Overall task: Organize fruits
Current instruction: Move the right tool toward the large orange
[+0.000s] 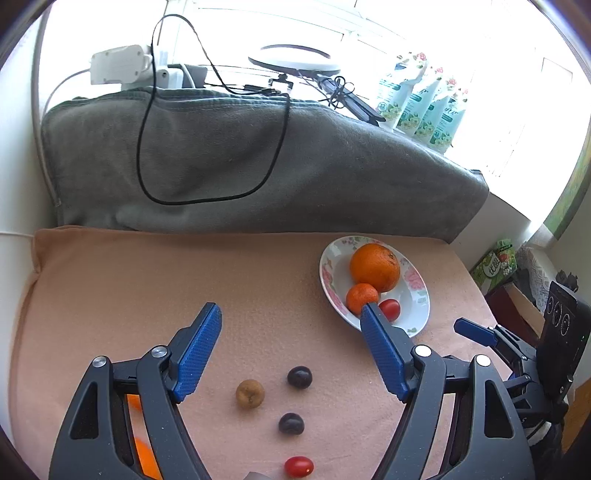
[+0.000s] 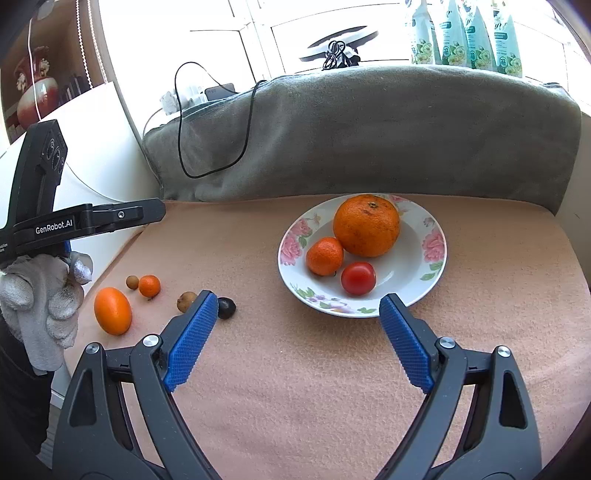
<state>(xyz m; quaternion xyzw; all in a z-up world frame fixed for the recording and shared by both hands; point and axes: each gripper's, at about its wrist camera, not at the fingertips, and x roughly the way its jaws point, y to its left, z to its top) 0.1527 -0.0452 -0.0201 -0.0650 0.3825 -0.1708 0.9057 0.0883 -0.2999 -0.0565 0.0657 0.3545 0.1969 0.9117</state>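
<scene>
A flowered white plate (image 2: 432, 266) (image 1: 417, 314) holds a big orange (image 2: 365, 225) (image 1: 375, 266), a small mandarin (image 2: 324, 256) (image 1: 361, 296) and a red tomato (image 2: 358, 278) (image 1: 390, 308). My left gripper (image 1: 291, 314) is open above the cloth, over a brown longan (image 1: 250, 393), two dark fruits (image 1: 299, 376) (image 1: 291, 423) and a cherry tomato (image 1: 299, 466). My right gripper (image 2: 297, 301) is open and empty, just in front of the plate. In the right wrist view, an oval orange fruit (image 2: 112, 311), a small mandarin (image 2: 149, 285) and two longans (image 2: 132, 282) (image 2: 185, 301) lie at the left.
A peach cloth (image 2: 314, 369) covers the work surface. A grey blanket (image 2: 369, 136) with a black cable (image 1: 207, 201) rises behind it. Bottles (image 2: 469, 33) stand on the windowsill. A gloved hand (image 2: 44, 295) holds the left gripper at the left of the right wrist view.
</scene>
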